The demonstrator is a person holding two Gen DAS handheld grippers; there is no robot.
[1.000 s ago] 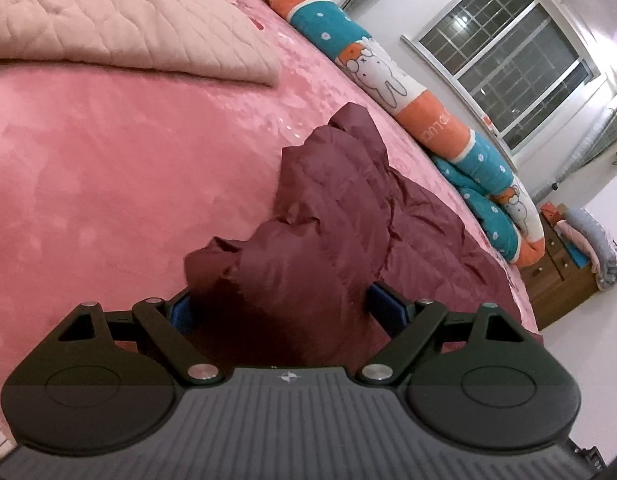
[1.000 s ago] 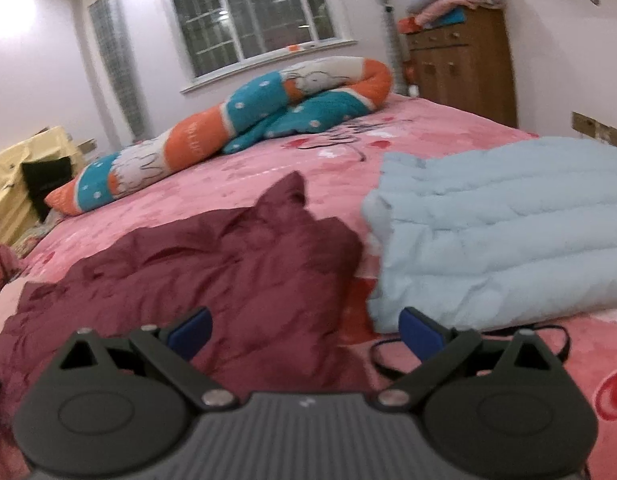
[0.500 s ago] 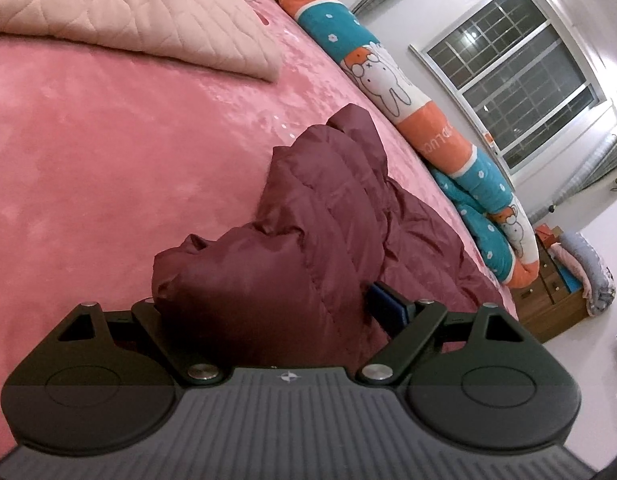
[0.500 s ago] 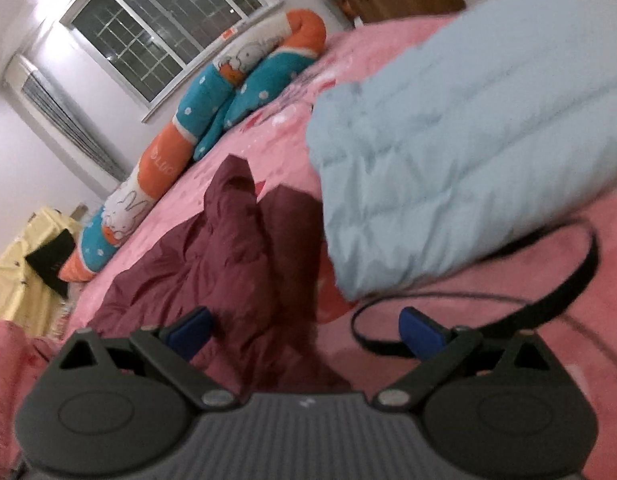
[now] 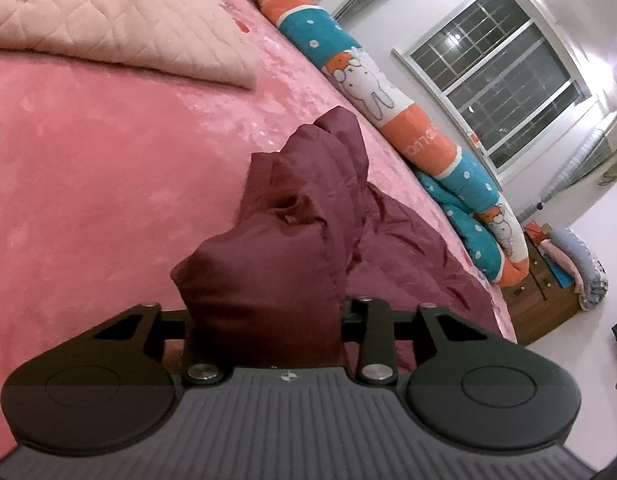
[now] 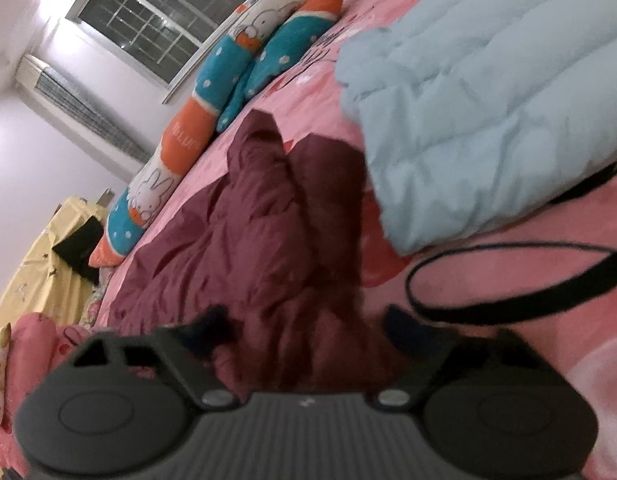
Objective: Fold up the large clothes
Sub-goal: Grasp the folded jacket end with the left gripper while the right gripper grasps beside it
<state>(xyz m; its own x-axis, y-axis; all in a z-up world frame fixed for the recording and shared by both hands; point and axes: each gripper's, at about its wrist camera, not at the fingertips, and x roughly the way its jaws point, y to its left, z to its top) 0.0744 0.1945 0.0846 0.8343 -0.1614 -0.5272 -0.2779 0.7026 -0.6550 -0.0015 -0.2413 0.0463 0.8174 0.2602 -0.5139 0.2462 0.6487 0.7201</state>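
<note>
A dark maroon puffer jacket lies crumpled on the pink bed. My left gripper is shut on a bunched fold of the jacket, and the cloth hides its fingertips. In the right wrist view the jacket spreads away from the camera. My right gripper is open, low over the jacket's near edge, with cloth between its blurred jaws.
A light blue puffer garment lies right of the jacket. A black strap loop lies on the bed by my right gripper. A long rabbit bolster runs along the far edge. A quilted pink blanket lies far left.
My left gripper has closed on the jacket fold and drawn it up. My right gripper has tilted and dropped towards the jacket's near edge, still open.
</note>
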